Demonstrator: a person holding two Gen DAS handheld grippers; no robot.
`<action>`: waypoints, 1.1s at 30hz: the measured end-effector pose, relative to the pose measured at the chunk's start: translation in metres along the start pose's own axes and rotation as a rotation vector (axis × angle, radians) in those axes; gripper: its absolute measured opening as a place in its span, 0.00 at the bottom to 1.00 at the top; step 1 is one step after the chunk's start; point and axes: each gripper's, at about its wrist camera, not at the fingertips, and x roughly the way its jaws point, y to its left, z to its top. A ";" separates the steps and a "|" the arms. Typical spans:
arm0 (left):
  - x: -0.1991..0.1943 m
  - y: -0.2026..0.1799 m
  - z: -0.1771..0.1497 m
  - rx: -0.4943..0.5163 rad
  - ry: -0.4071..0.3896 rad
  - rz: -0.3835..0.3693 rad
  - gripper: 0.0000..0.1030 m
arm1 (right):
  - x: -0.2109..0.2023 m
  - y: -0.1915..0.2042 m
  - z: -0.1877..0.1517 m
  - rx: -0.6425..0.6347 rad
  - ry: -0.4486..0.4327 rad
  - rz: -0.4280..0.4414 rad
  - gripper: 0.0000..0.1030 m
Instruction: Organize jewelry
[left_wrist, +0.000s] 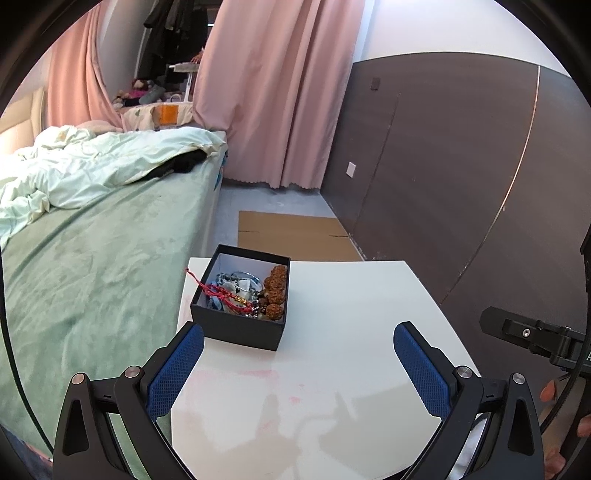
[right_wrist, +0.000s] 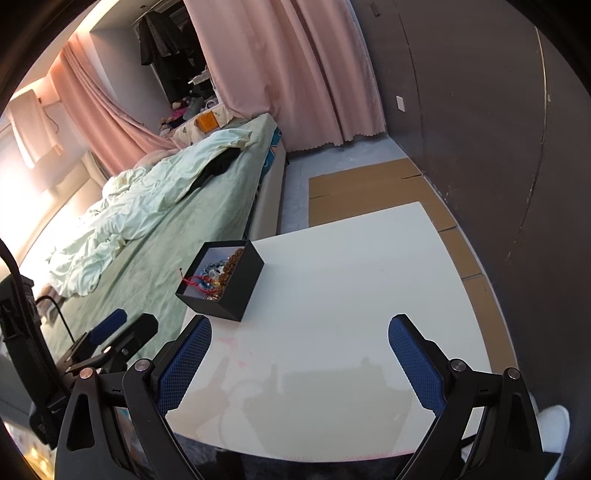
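Left wrist view: the left gripper (left_wrist: 298, 345) hangs over the near part of a white table (left_wrist: 351, 314), its blue pads spread wide with nothing between them. Just ahead, at the table's left edge beside a green bed (left_wrist: 92, 258), stands a black box (left_wrist: 240, 325) without a lid. Inside lies the jewelry in a loose heap: a red cord bracelet (left_wrist: 221, 293) whose tail drapes over the box's left rim, a string of knobbly brown beads (left_wrist: 276, 286) along the right wall, and grey and pale beads (left_wrist: 236, 278) tangled between. All of it looks light and limp. The cord seems soft and easy to pinch at its draped tail; the brown beads look hard and rough, so a grip across one bead should hold, though the rest of the strand would dangle. The box itself seems stiff card, best taken across two opposite walls.

Right wrist view: the right gripper (right_wrist: 300, 336) also stands agape and empty above the table, the box well ahead to its left. The table around the box is bare, which fits either jewelry already gathered or about to be sorted out.
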 end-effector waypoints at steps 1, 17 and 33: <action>0.000 0.000 -0.001 -0.001 0.000 -0.002 1.00 | -0.001 0.000 0.000 -0.004 -0.004 -0.013 0.94; -0.003 0.000 -0.001 0.007 -0.017 -0.001 1.00 | 0.001 -0.004 0.000 0.003 0.004 -0.025 0.94; -0.004 -0.007 -0.001 0.033 -0.026 0.021 0.99 | 0.002 -0.004 -0.001 0.002 0.007 -0.033 0.94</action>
